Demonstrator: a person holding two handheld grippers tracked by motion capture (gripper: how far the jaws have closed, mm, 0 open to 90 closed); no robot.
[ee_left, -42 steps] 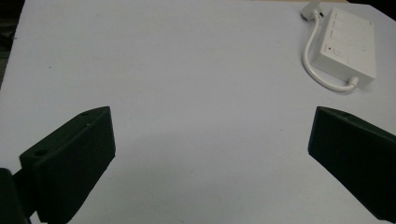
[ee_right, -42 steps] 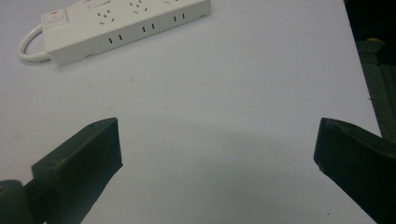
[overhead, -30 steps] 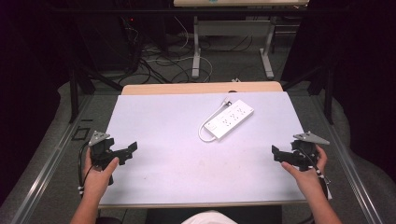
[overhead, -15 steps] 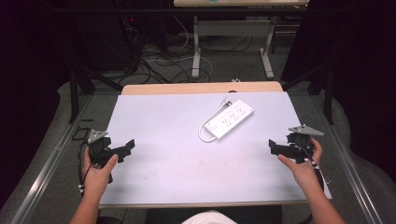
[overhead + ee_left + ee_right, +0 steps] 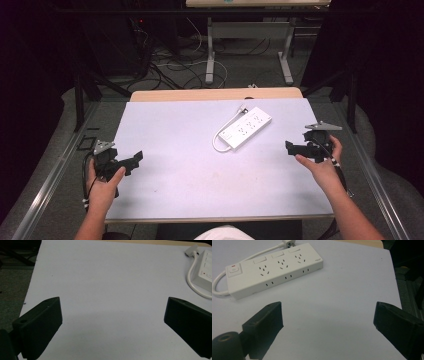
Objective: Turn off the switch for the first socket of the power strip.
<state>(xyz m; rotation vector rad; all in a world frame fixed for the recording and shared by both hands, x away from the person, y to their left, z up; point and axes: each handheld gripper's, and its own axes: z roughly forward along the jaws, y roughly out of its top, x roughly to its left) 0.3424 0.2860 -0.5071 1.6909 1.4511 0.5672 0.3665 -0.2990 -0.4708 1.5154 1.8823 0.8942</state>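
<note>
Two claws wide apart over the table, power strip between them

The power strip (image 5: 246,127) lies at 1 o'clock of the table (image 5: 200,190); in the left gripper view its body is cut off. The left claw (image 5: 131,160) at 8 o'clock and the right claw (image 5: 292,147) at 3 o'clock, both empty, point inward.

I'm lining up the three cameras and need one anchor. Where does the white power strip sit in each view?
High view: the power strip lies right of centre on the table, set diagonally.
Left gripper view: only its end shows at the upper right edge, beyond the open jaws.
Right gripper view: it lies whole at the upper left.
Shared landmark: its looped white cord, curving off the switch end.
</note>
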